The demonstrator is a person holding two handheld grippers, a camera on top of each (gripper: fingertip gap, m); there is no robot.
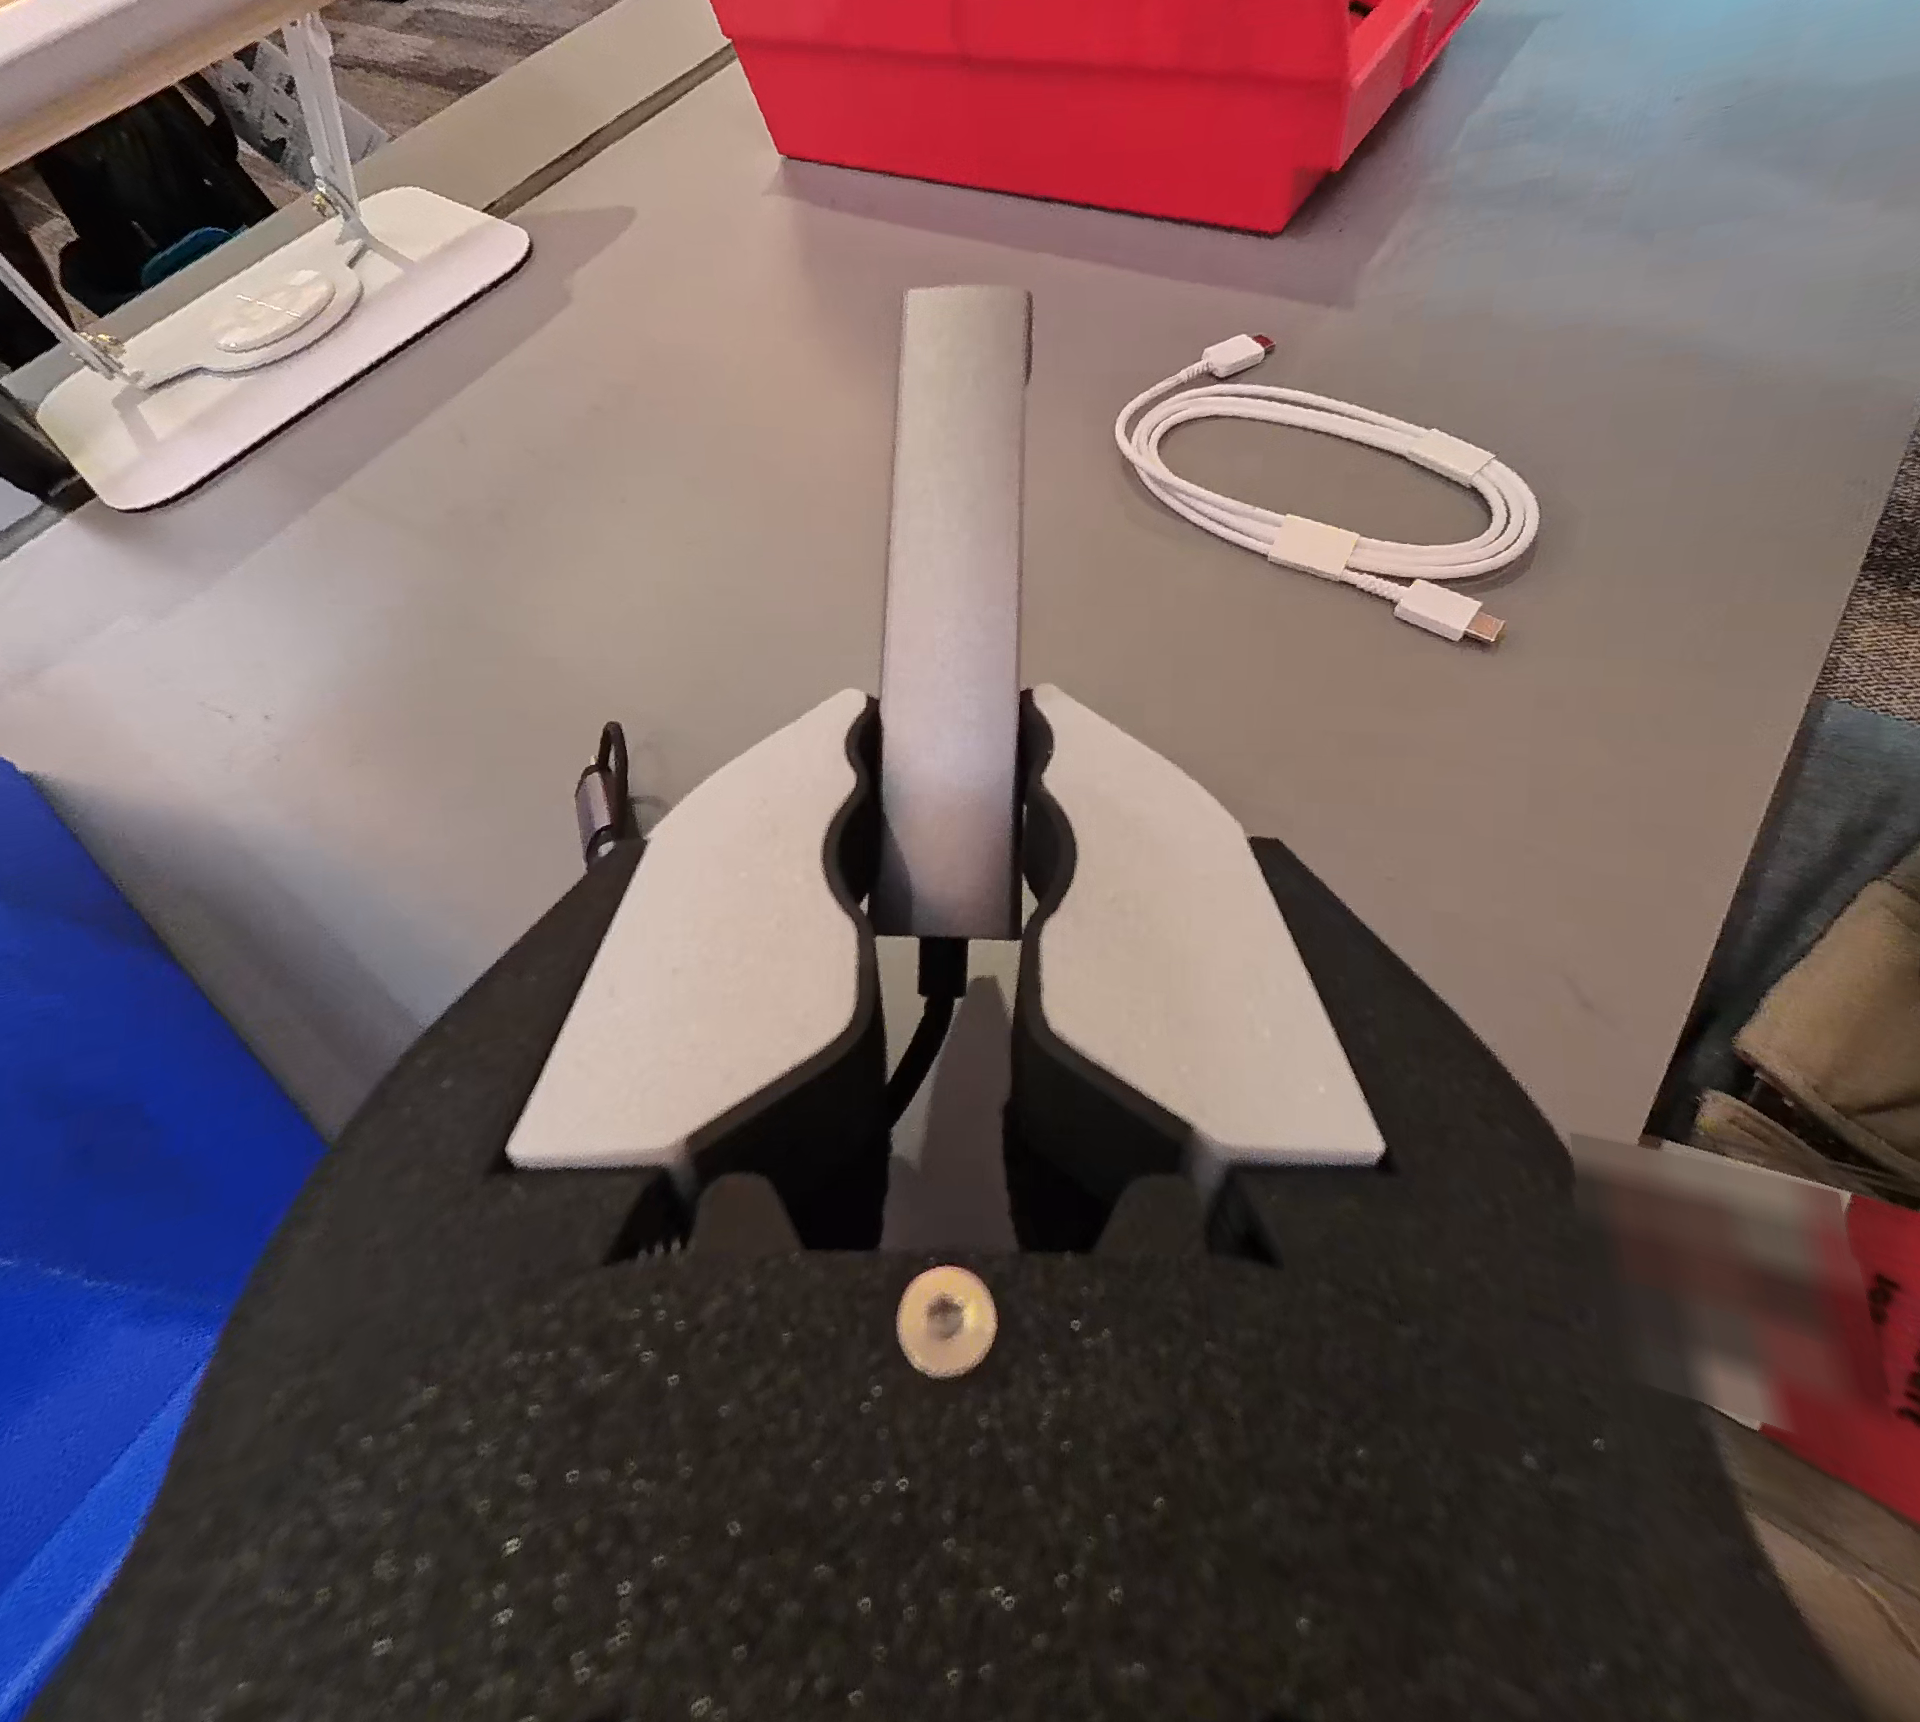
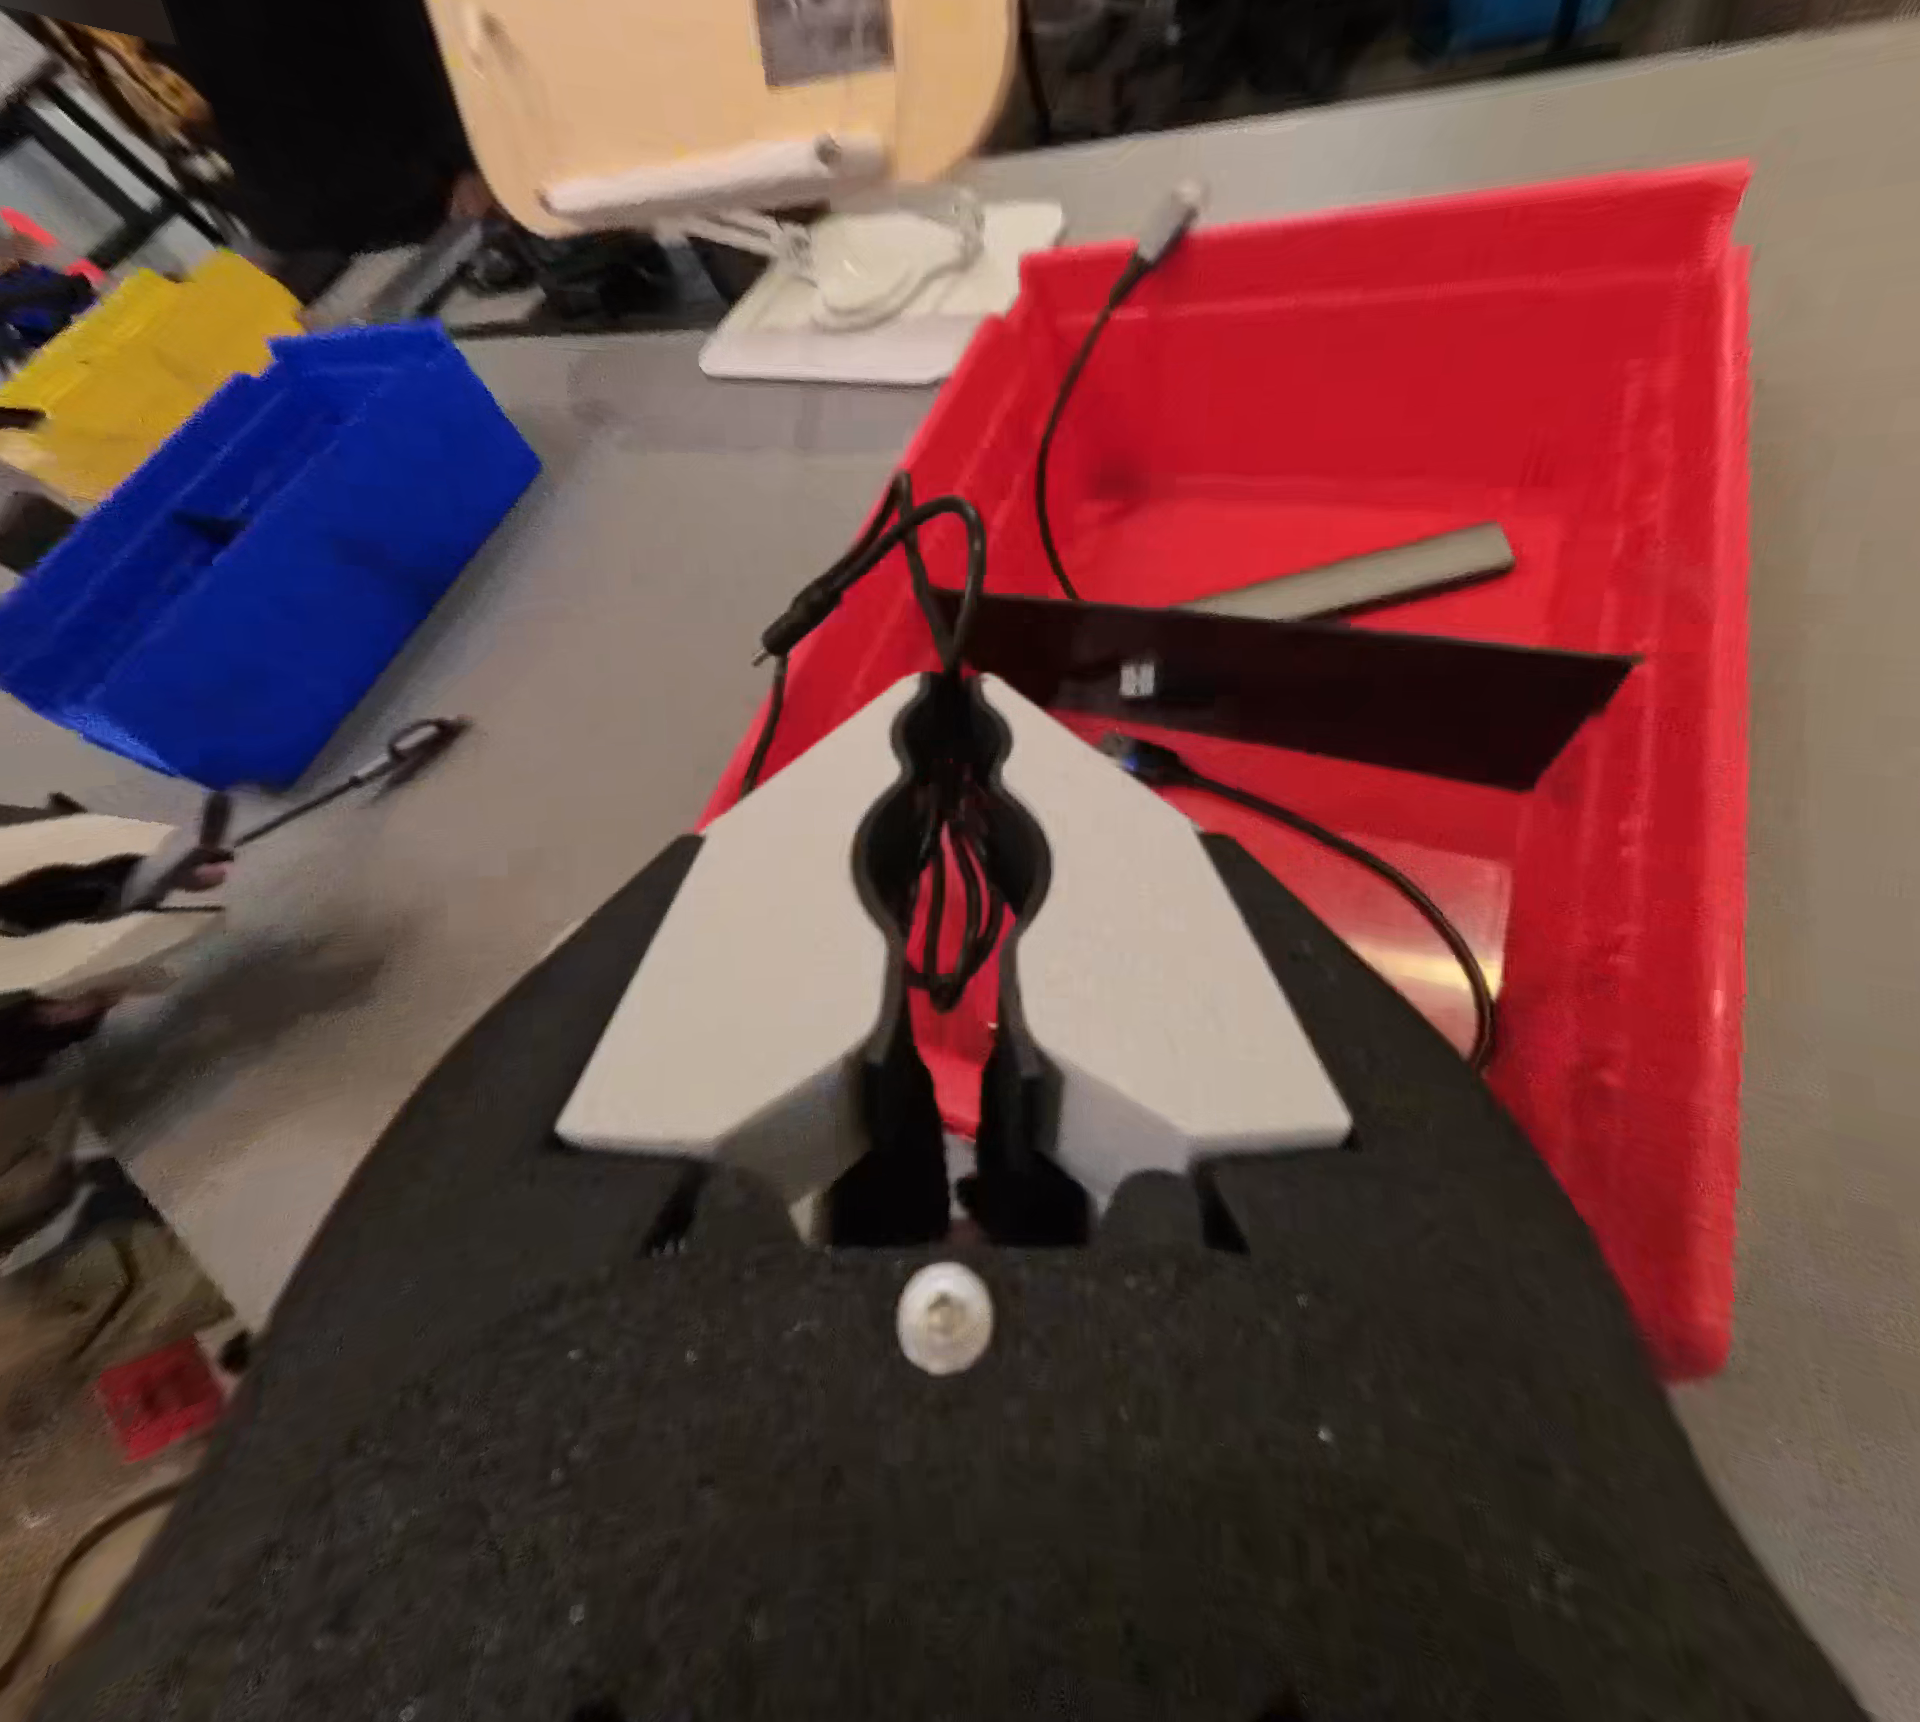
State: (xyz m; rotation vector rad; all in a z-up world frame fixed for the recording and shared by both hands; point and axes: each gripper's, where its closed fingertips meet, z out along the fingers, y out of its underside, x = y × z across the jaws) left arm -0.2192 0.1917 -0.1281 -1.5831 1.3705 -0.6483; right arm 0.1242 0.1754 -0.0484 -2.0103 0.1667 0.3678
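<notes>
While its two pale, matte fingers press in from either side, the left gripper [image 1: 948, 737] clamps a slim, flat-sided grey metal hub [image 1: 956, 550], a thin black cord trailing from the hub's near end w/ a grey metal-sleeved plug [image 1: 603, 805] showing just left of the fingers. Hub is held above a smooth grey table [image 1: 520, 581], pointing toward a glossy red plastic bin [image 1: 1039, 62]. To the right, well apart, lies a white USB cable [image 1: 1340, 488], coiled into an oval & banded in two spots. A white stand [image 1: 312, 342] w/ flat base sits far left; a blue bin's [image 1: 125, 1101] edge is near left.

Right wrist view, blurred: the right gripper [image 2: 948, 716] is closed on a bunched thin black cable [image 2: 940, 592], loops poking up past the tips, at the near-left rim of the red bin. Inside the bin: a dark glossy divider panel [image 2: 1299, 685], another grey bar-shaped hub [image 2: 1371, 581] & loose black cords.
</notes>
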